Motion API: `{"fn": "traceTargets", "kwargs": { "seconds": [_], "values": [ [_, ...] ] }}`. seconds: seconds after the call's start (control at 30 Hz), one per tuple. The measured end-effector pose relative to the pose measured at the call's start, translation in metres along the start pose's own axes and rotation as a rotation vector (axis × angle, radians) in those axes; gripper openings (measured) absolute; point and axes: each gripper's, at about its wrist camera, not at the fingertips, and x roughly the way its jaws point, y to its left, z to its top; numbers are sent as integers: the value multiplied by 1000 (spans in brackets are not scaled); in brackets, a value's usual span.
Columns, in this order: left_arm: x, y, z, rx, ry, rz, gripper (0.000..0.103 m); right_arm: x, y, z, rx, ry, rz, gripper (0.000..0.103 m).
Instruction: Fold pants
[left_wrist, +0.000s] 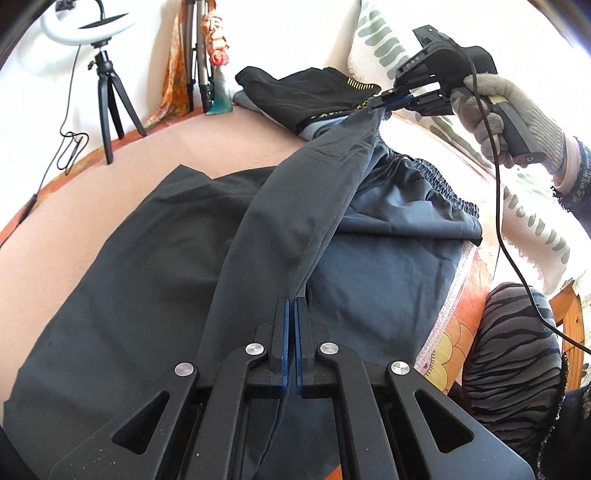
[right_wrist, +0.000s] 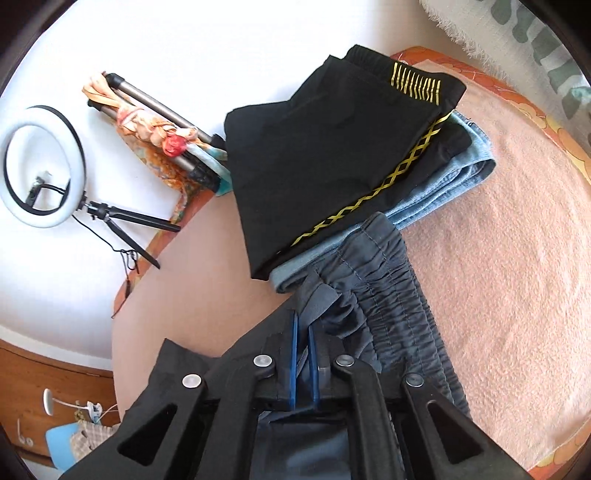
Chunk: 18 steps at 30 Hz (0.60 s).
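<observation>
Dark grey pants lie spread on a pink-covered bed. My left gripper is shut on a fold of the pants fabric near the camera. My right gripper is shut on the pants at the far end, by the elastic waistband, and lifts a taut ridge of cloth between the two grippers. In the right wrist view the right gripper pinches grey fabric beside the gathered waistband.
A stack of folded clothes, black pants with a gold pattern on top of blue jeans, lies at the far end of the bed. A ring light on a tripod stands at the left. A patterned pillow lies right.
</observation>
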Motion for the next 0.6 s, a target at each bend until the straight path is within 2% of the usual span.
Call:
{"fn": "traceTargets", "kwargs": {
  "seconds": [0.17,0.37,0.5,0.6],
  "values": [
    [-34,4,-9,-7,-53,16,1,-51,5,-32,-5,-63,67,2],
    [-55,3,-25,-17,-60,11,1,-96,-2,-89,-3,-118,115,2],
    [-56,-2,-34,-3,-43,-2,1,-103,-32,-127,36,-134,104,1],
    [-55,-6,-39,20,-21,2,1,-91,-61,-149,95,-103,99,1]
  ]
}}
